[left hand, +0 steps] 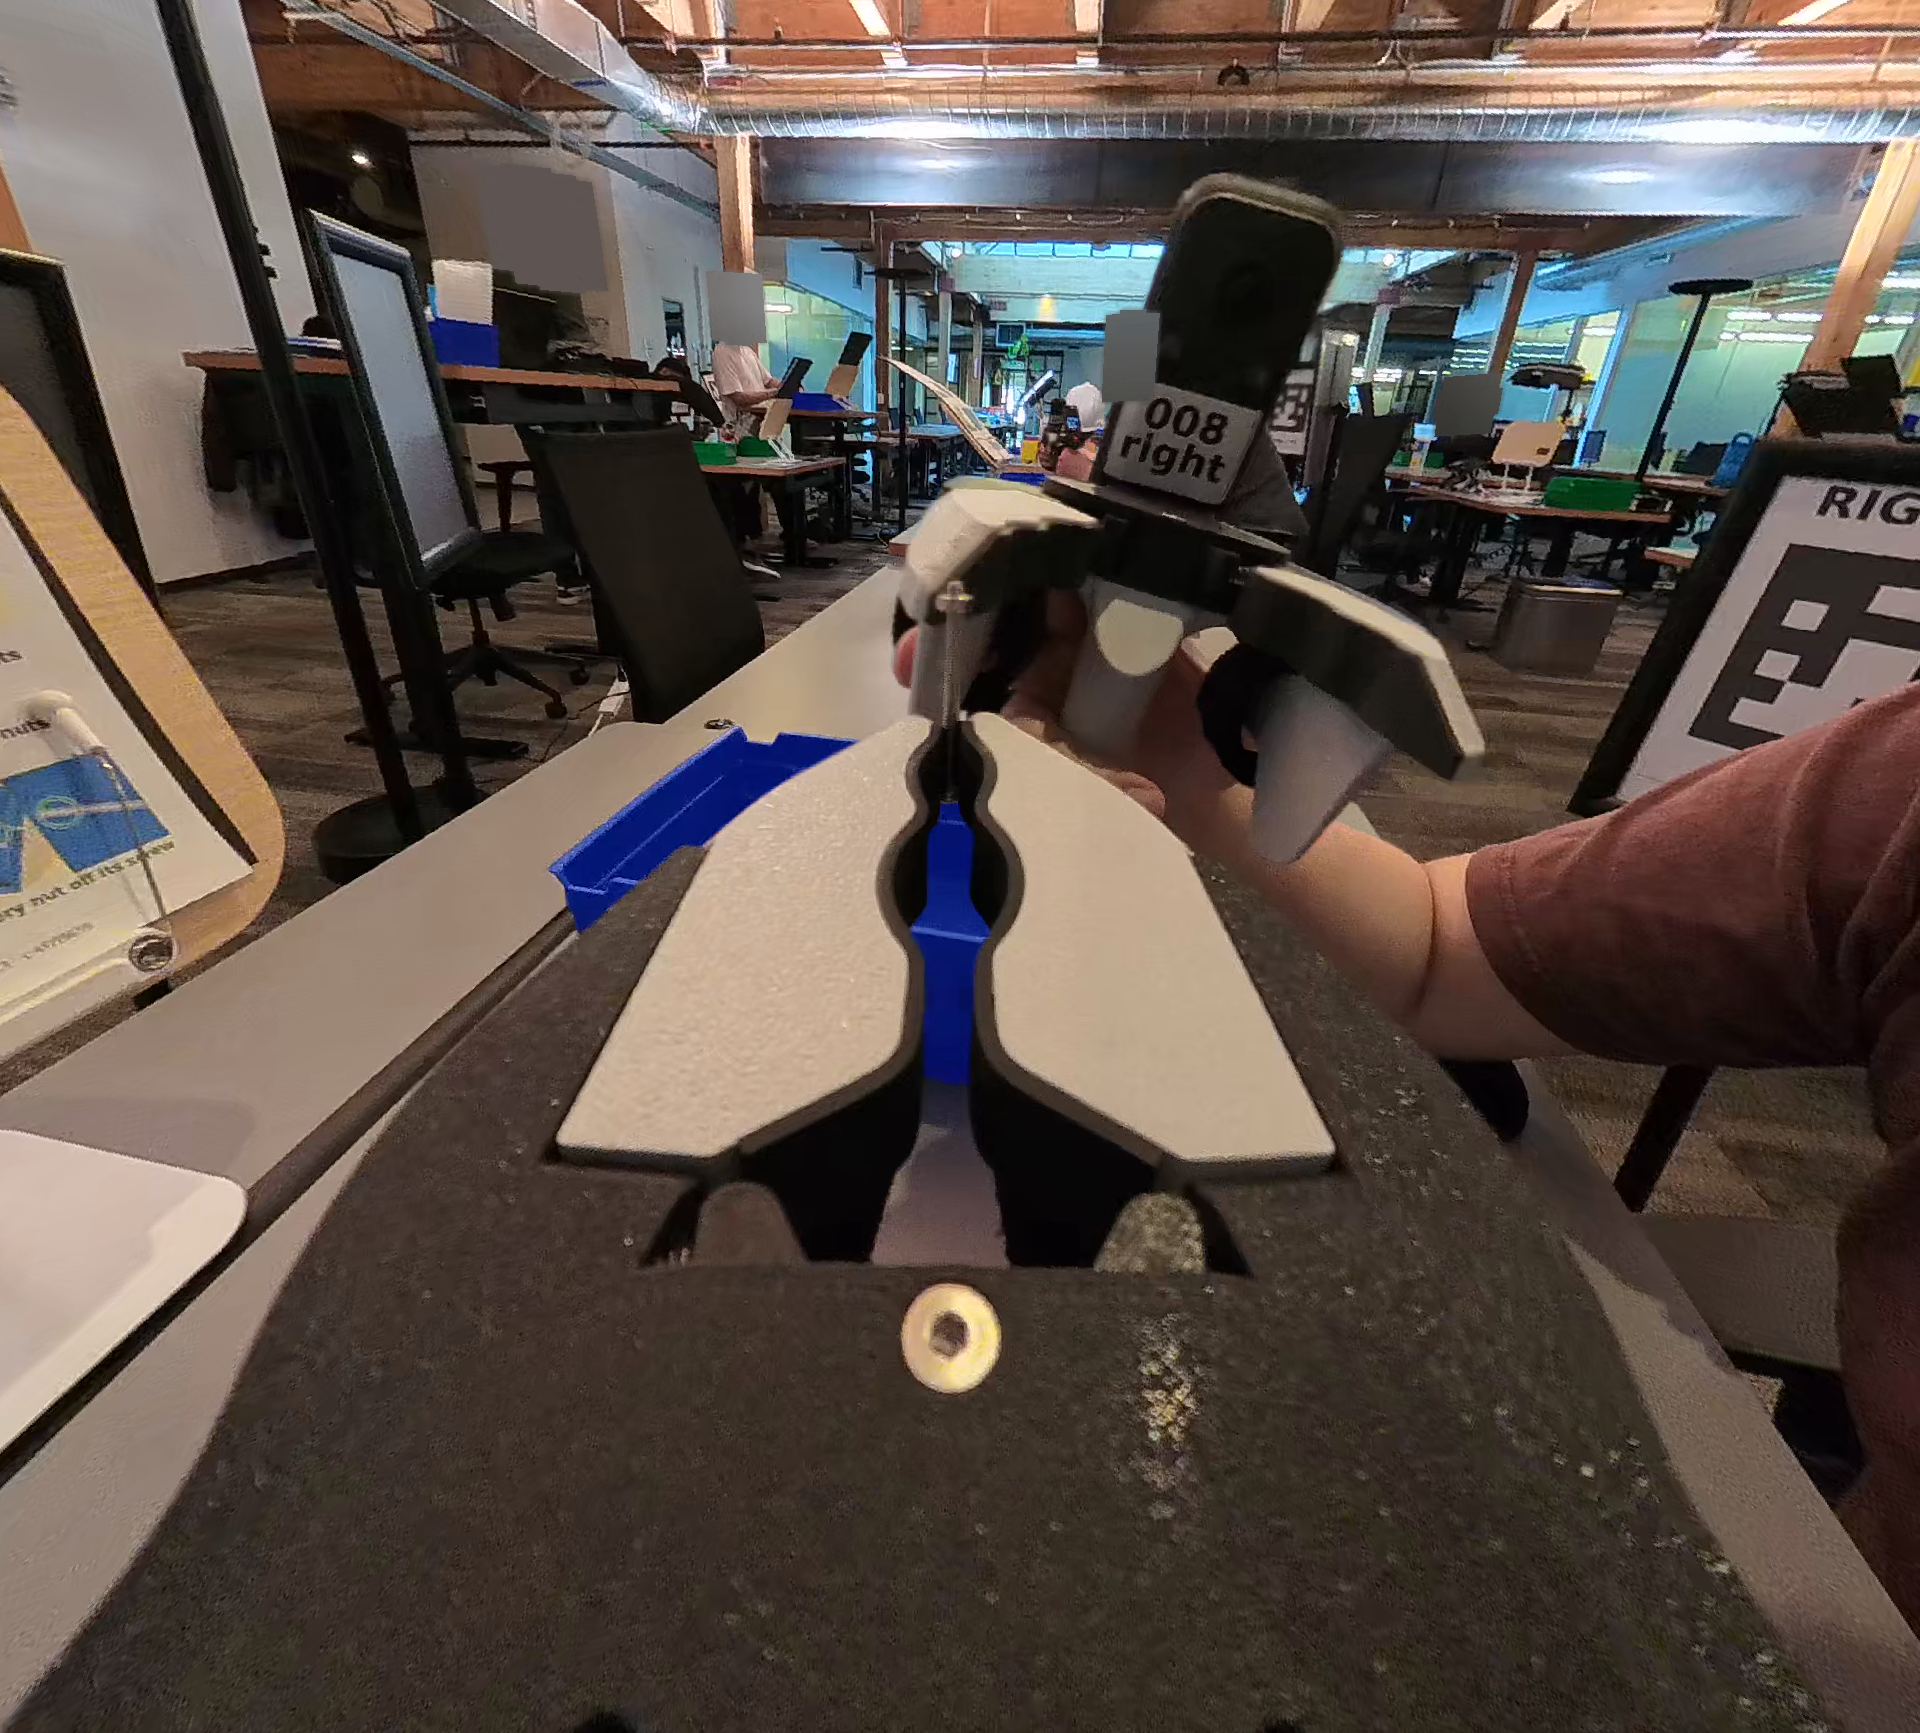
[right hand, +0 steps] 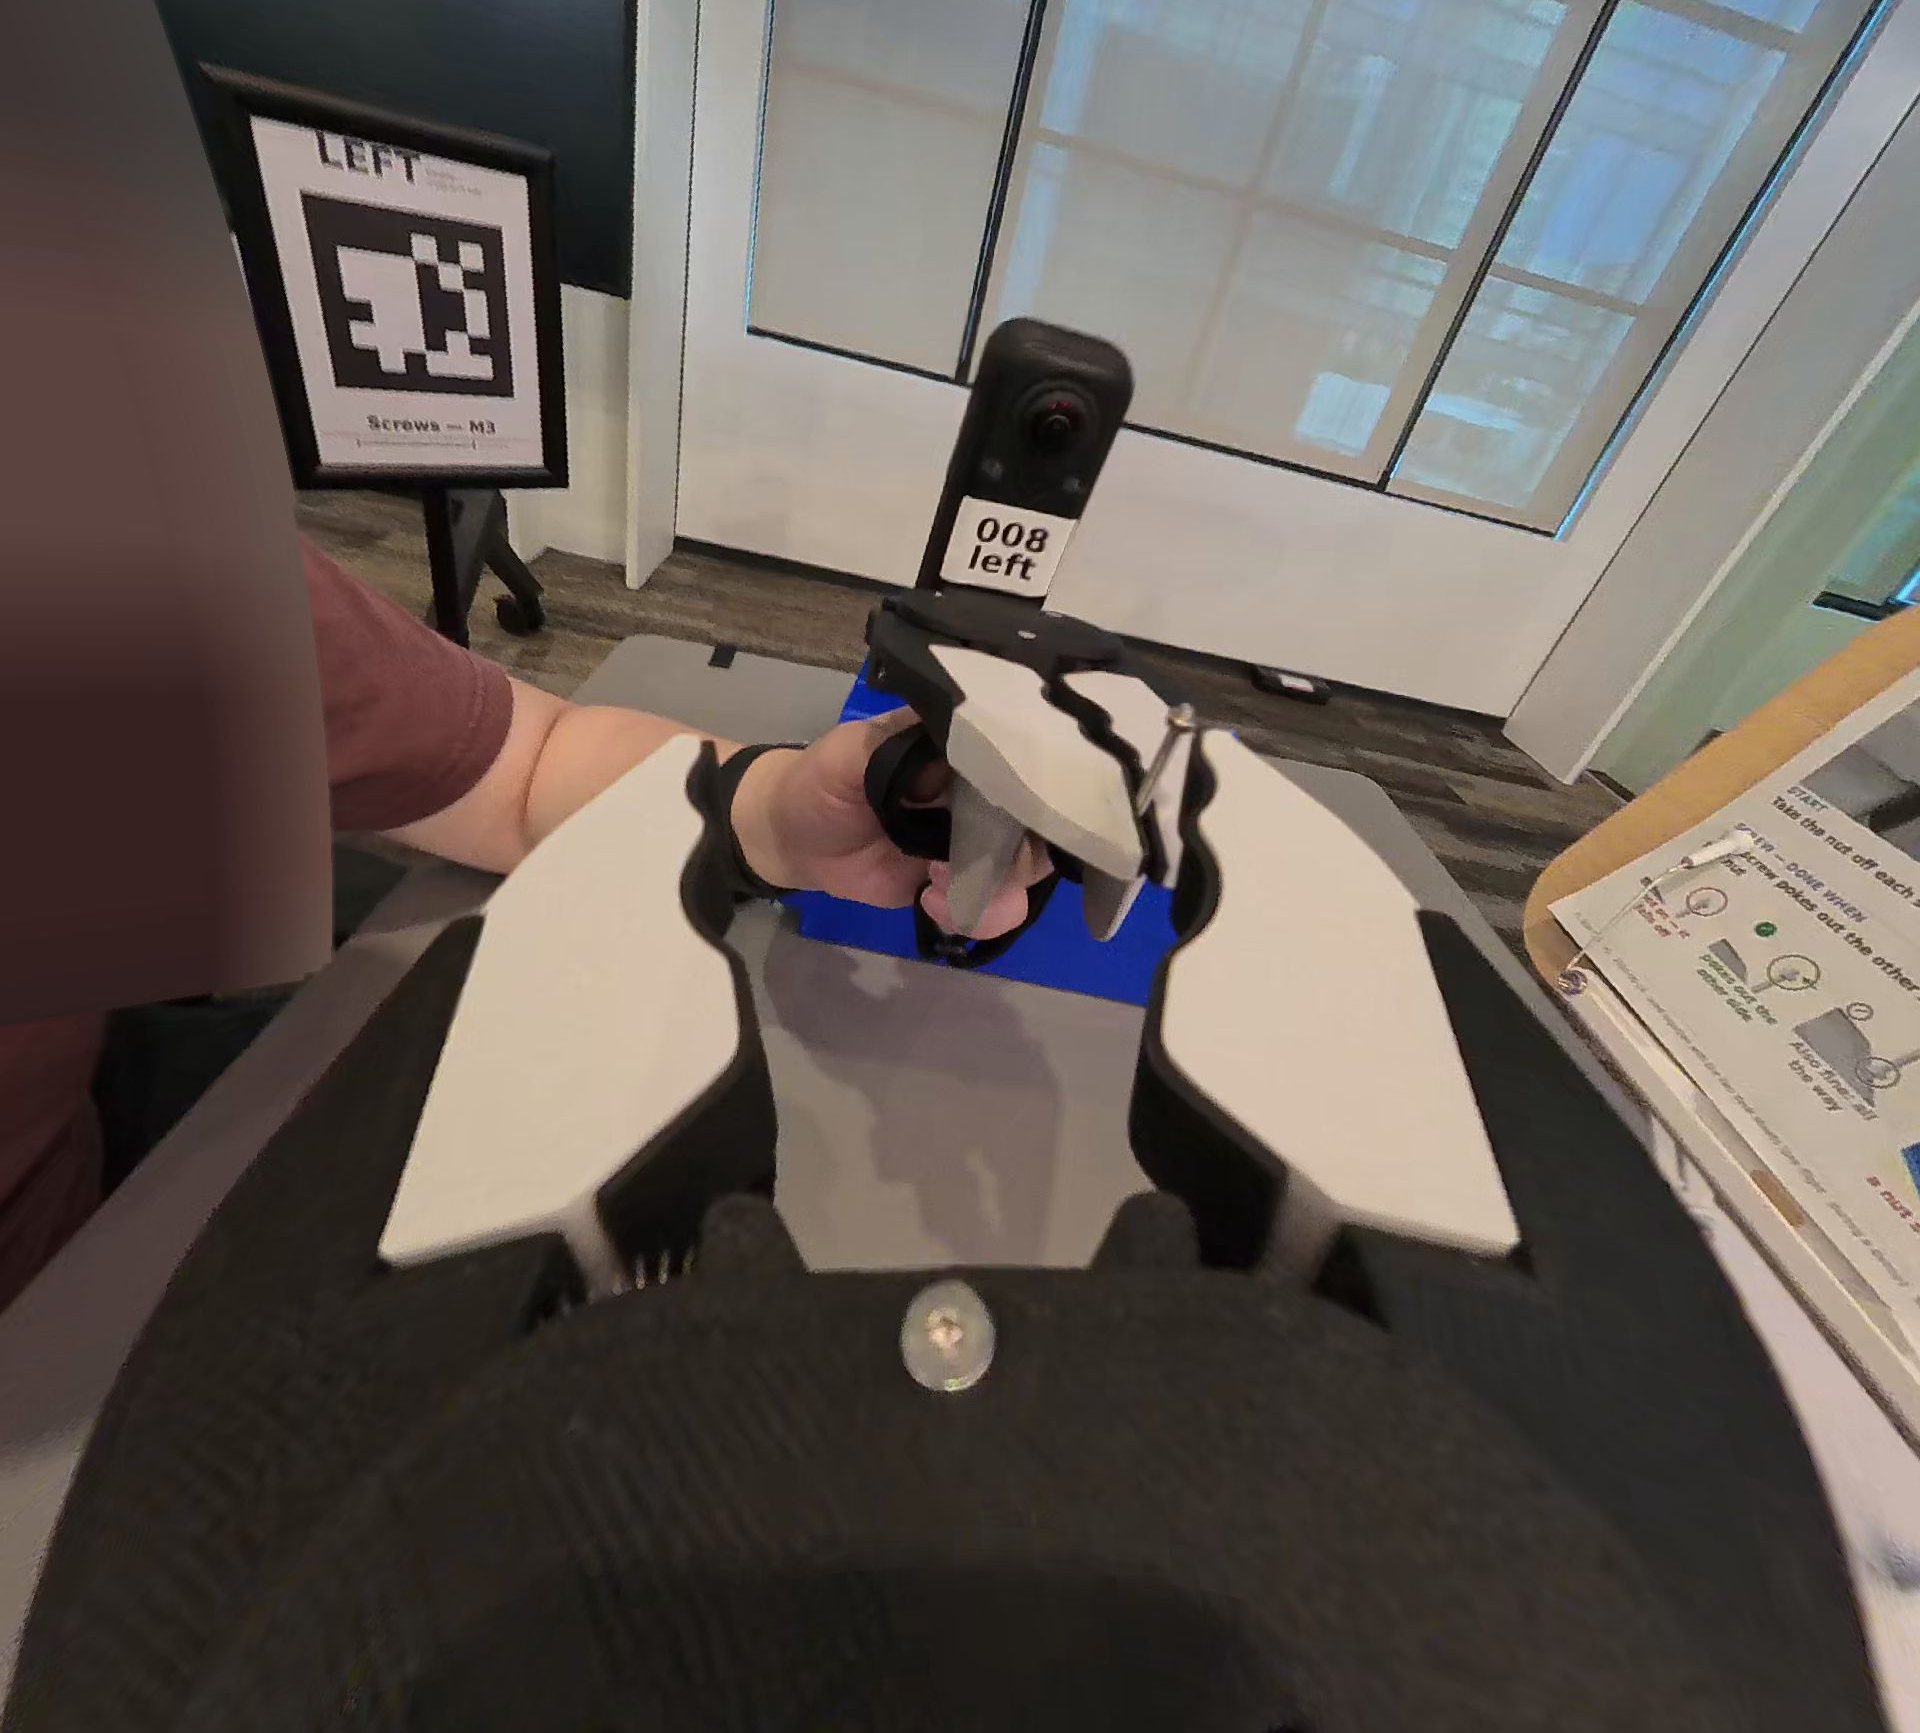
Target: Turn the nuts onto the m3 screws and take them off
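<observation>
My left gripper (left hand: 948,736) is shut on the lower end of a thin metal screw (left hand: 950,665) that stands upright above its fingertips. A small wider piece sits at the screw's top; I cannot tell head from nut. My right gripper (left hand: 1174,665) faces it, open, one finger (left hand: 977,561) right beside the screw's top. In the right wrist view my right gripper (right hand: 951,779) is wide open and empty. The left gripper (right hand: 1141,836) holds the screw (right hand: 1164,764) just inside my right-hand finger (right hand: 1309,935). A blue bin (left hand: 665,821) lies on the table below; its contents are hidden.
The grey table (left hand: 312,1008) also carries a white tray (left hand: 83,1236) at left and an instruction sheet on a wooden board (right hand: 1766,956). Framed marker signs (left hand: 1818,623) (right hand: 405,301) stand on either side. The person's arms (left hand: 1558,935) (right hand: 582,769) reach in. The left gripper's tips are roughly 4 centimetres from the right gripper's.
</observation>
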The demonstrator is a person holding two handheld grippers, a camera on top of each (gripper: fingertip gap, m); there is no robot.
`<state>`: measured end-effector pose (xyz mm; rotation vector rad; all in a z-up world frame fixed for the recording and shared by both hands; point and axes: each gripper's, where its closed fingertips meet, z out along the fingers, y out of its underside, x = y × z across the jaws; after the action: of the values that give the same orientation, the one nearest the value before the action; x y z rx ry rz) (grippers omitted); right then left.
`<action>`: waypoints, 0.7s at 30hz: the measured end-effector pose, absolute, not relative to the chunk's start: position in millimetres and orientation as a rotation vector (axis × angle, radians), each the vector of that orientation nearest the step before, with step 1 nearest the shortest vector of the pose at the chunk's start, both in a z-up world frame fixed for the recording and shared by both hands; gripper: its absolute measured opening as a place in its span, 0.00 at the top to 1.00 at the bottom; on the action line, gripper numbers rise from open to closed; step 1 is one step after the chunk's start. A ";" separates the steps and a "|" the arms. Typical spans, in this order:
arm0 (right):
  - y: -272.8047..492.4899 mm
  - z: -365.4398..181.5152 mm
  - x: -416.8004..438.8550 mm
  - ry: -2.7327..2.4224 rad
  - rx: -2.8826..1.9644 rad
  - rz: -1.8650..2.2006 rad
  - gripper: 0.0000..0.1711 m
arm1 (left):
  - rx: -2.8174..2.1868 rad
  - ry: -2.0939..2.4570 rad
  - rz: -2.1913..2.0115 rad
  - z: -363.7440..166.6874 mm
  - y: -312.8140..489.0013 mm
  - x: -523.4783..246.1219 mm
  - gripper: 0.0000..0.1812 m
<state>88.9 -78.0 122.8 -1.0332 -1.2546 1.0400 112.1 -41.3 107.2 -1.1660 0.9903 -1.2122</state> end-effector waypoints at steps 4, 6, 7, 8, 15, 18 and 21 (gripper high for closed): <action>-76.2 124.8 85.2 -1.213 -1.028 1.075 0.50 | -1.167 1.048 -1.214 99.6 -51.3 123.7 0.99; -81.1 122.4 80.6 -1.230 -1.025 1.097 0.49 | -1.163 1.061 -1.212 98.0 -54.6 127.2 0.99; -83.6 121.8 78.6 -1.237 -1.020 1.102 0.49 | -1.162 1.059 -1.214 98.0 -55.1 127.5 0.99; -85.8 121.4 76.9 -1.243 -1.015 1.103 0.49 | -1.156 1.053 -1.219 98.9 -55.2 127.0 0.99; -83.1 121.6 81.9 -1.253 -1.028 1.077 0.47 | -1.159 1.008 -1.194 104.2 -46.4 118.6 0.99; -79.4 125.7 87.4 -1.228 -1.027 1.091 0.49 | -1.162 0.974 -1.215 107.9 -41.4 112.3 0.99; -76.7 128.4 85.9 -1.186 -1.023 1.118 0.49 | -1.159 0.993 -1.233 106.0 -45.5 116.0 0.99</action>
<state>85.9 -76.7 128.4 -1.0234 -1.1856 1.1184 116.0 -45.5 106.0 -1.1594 0.9927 -1.2326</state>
